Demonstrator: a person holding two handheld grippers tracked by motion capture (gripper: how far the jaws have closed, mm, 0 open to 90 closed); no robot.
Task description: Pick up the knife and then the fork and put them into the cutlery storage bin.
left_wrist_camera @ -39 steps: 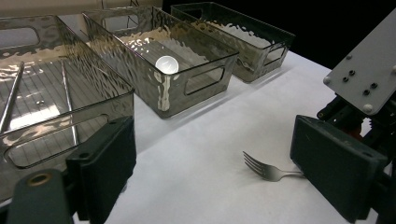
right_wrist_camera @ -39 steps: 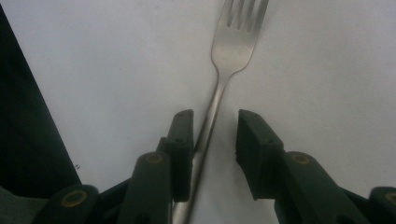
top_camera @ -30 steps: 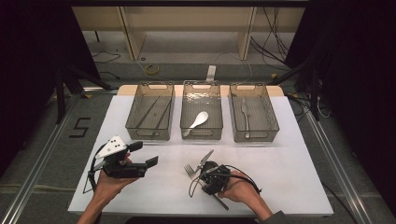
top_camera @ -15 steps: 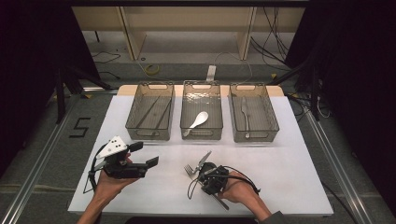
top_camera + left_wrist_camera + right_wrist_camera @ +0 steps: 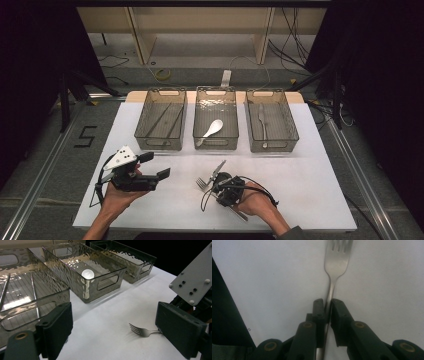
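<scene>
1. Steel fork (image 5: 336, 263) lies flat on the white surface (image 5: 310, 165), at about 6 o'clock from the middle bin (image 5: 216, 119).
2. The right hand-held gripper (image 5: 327, 310) has just been closing its jaws; they now pinch the fork's handle, tines pointing to 12 o'clock in the right gripper view.
3. The left hand-held gripper (image 5: 152, 165) hovers at 9 o'clock of the fork, jaws wide apart and holding nothing.
4. Already sorted: chopsticks (image 5: 165, 120) in the left bin (image 5: 161, 119), a white spoon (image 5: 211, 131) in the middle bin, a knife (image 5: 262, 120) in the right bin (image 5: 271, 120).
5. Left to do, I judge: lift the fork and drop it in a bin.
</scene>
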